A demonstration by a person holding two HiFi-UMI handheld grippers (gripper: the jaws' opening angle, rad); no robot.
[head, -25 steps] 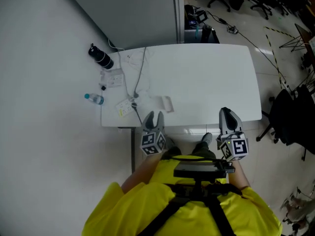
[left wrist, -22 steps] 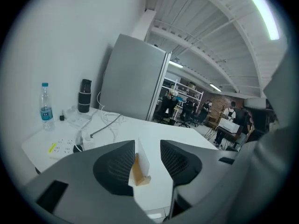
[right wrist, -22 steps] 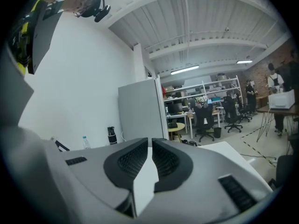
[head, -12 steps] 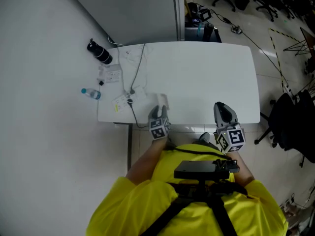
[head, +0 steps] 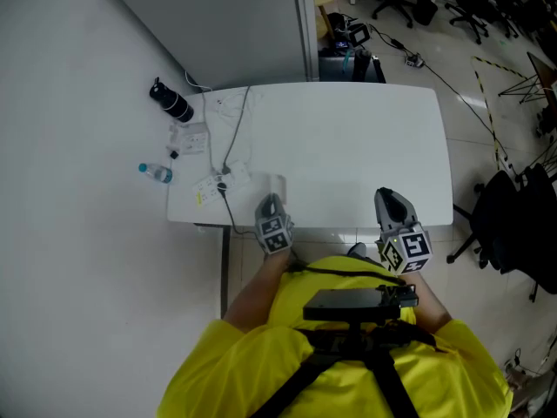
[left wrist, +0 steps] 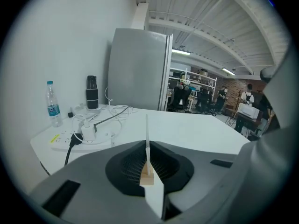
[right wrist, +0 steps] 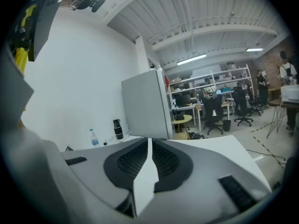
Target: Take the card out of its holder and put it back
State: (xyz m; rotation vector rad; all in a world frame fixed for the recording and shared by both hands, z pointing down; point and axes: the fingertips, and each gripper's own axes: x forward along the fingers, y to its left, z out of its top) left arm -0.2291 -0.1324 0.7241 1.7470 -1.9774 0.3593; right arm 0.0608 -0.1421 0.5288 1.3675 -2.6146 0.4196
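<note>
Left gripper (head: 271,202) jaws clamp the card (left wrist: 146,136) at frame centre. Right gripper (head: 388,200) jaws are together, empty.

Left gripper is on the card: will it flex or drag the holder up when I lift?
The card stands straight and edge-on between the shut jaws of the left gripper, so probably stiff enough. It looks thin: likely light, bendable if twisted. The wooden holder looks light and may lift too.

Thin white card (left wrist: 146,134) upright, edge-on, seated in small wooden holder (left wrist: 147,179).
</note>
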